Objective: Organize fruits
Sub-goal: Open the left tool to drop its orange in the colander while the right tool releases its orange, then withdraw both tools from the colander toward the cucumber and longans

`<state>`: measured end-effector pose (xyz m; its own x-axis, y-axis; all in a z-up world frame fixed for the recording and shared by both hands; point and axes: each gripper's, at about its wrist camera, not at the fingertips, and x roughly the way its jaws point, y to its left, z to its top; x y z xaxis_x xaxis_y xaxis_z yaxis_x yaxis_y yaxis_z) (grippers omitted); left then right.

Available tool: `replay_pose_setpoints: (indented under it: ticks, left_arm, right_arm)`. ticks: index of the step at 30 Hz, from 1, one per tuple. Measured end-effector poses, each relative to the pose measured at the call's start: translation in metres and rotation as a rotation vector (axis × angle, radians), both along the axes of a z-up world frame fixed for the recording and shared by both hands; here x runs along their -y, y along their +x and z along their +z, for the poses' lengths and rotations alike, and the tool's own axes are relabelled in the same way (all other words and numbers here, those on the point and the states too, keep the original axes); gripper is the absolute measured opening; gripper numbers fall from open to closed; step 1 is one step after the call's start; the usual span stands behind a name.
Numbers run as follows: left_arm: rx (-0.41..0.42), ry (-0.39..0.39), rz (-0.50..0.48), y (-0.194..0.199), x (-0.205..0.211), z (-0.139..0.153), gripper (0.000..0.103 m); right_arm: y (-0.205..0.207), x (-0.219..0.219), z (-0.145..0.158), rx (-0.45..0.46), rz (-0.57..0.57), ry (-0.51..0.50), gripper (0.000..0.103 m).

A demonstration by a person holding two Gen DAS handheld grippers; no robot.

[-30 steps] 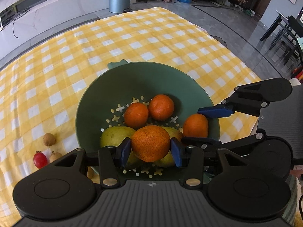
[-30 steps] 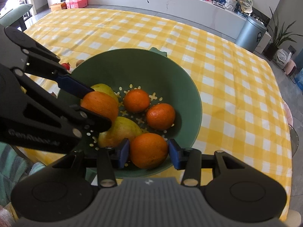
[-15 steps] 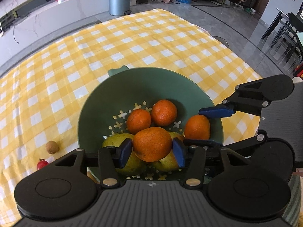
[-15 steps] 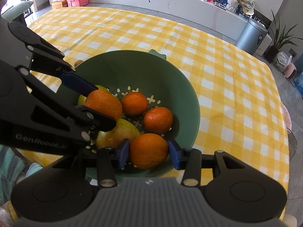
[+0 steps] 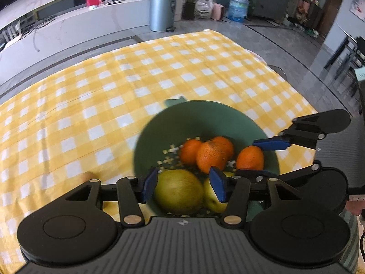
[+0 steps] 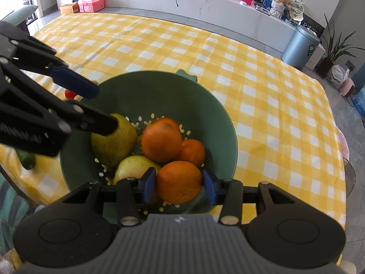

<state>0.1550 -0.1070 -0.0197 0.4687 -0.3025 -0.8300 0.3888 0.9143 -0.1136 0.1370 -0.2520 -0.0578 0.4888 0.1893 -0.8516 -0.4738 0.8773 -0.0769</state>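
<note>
Left gripper (image 5: 183, 183) jaws just opening, nothing gripped, above a pear (image 5: 179, 190), green bowl (image 6: 205, 114) near the table's near edge, 4 oranges and 2 pears inside, right gripper (image 6: 179, 183) clamping an orange (image 6: 179, 181) over the bowl's near rim

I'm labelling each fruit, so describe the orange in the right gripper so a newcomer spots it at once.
Find the green colander bowl on the yellow checked tablecloth. At its near rim sits an orange between the blue pads of the right gripper. Unlike the other oranges, which lie free, it alone is clamped.
</note>
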Motion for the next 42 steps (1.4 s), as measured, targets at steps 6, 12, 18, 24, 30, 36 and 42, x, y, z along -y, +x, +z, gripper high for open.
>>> replay_pose_setpoints:
  ticks: [6,12,18,24,30,36,42]
  left_arm:
    - [0.001,0.012,0.085,0.003,-0.030,0.001,0.061]
    - [0.008,0.029,0.131,0.002,-0.051,0.002,0.062]
    - [0.019,0.060,0.162,0.000,-0.067,0.001,0.061]
    - [0.024,0.085,0.163,-0.003,-0.076,0.000,0.062]
    - [0.037,0.169,0.141,-0.008,-0.082,-0.004,0.062]
    - [0.015,0.176,0.136,-0.012,-0.092,-0.012,0.062]
    - [0.010,0.177,0.132,-0.017,-0.098,-0.011,0.062]
  right_arm:
    - [0.006,-0.003,0.002,-0.001,-0.010,0.027,0.043]
    - [0.018,-0.012,0.003,-0.006,-0.020,0.061,0.043]
    - [0.031,-0.031,-0.006,-0.029,-0.006,0.074,0.043]
    - [0.043,-0.039,-0.004,-0.015,-0.028,0.077,0.043]
    - [0.059,-0.038,-0.009,0.027,-0.092,0.010,0.042]
    - [0.064,-0.041,-0.021,0.020,-0.104,-0.035,0.043]
    - [0.060,-0.045,-0.015,0.043,-0.112,-0.053,0.047]
